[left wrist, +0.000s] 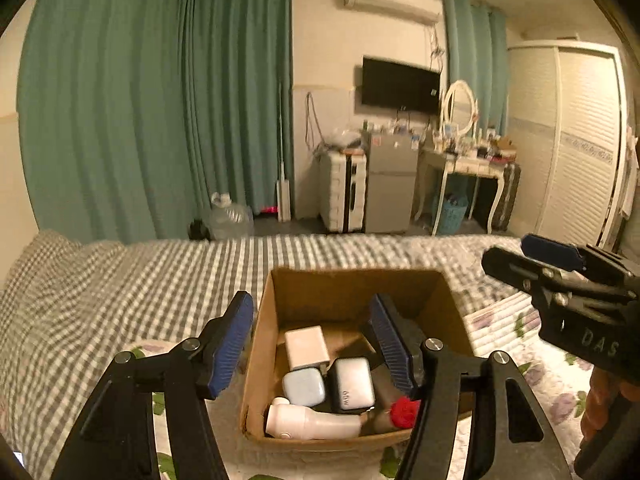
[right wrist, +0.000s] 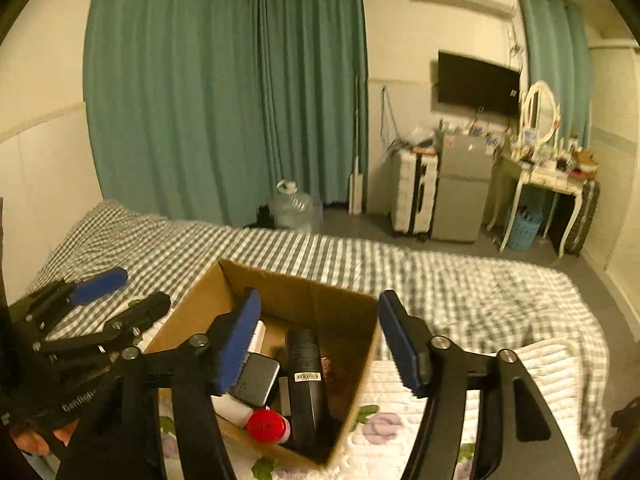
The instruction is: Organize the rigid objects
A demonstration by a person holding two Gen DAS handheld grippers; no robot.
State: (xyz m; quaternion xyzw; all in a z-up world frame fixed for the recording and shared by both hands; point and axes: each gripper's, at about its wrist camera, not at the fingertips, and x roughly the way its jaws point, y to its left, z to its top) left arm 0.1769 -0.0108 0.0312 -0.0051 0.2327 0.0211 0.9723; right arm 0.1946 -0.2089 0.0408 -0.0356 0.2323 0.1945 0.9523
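Hovering over the cardboard box [left wrist: 352, 296], left tool [left wrist: 312, 344] and right tool [right wrist: 320, 344], fingers apart, empty

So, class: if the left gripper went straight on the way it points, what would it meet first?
Probably the cardboard box: the left gripper, jaws open, straddles its left wall, aimed at the white charger inside. Depth is unclear.

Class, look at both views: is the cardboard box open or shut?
Open: the cardboard box has no lid over it, and a white charger and red cap show inside.
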